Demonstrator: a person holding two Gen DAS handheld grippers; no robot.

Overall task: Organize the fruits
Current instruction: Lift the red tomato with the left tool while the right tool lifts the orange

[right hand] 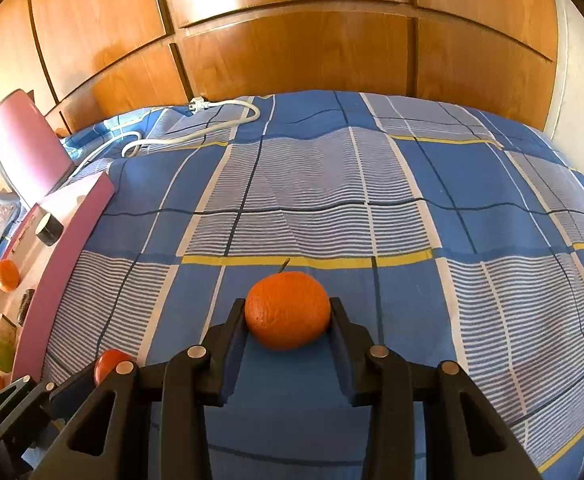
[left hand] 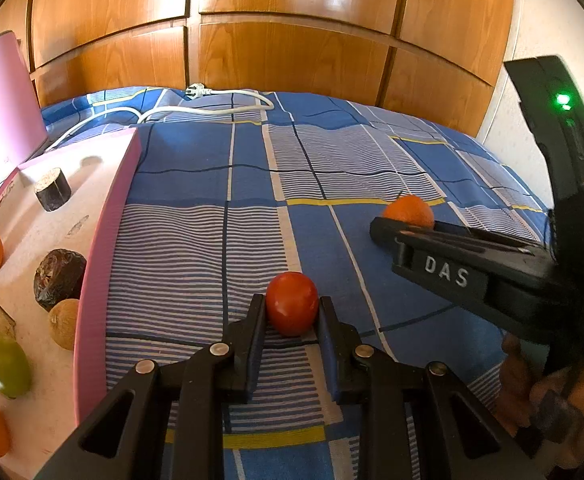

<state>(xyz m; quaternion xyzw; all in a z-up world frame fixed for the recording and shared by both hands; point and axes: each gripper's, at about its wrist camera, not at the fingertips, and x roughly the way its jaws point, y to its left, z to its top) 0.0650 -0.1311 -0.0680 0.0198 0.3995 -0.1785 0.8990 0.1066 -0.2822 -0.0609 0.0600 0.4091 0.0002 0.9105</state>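
Two fruits lie on the blue bedspread (right hand: 432, 184), each clamped: tomato (left hand: 292, 309) in the left gripper (left hand: 292, 322), mandarin (right hand: 287, 310) in the right gripper (right hand: 287, 320). Several fruits already sit in the pink tray (left hand: 103, 248); these two remain.

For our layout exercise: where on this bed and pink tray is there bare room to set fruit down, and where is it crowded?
Free: the blue checked bedspread between the mandarin and the wooden wardrobe, and the pink tray between the dark cylinder and the date. Crowded: the tray's near end, and the far left by the white cable.
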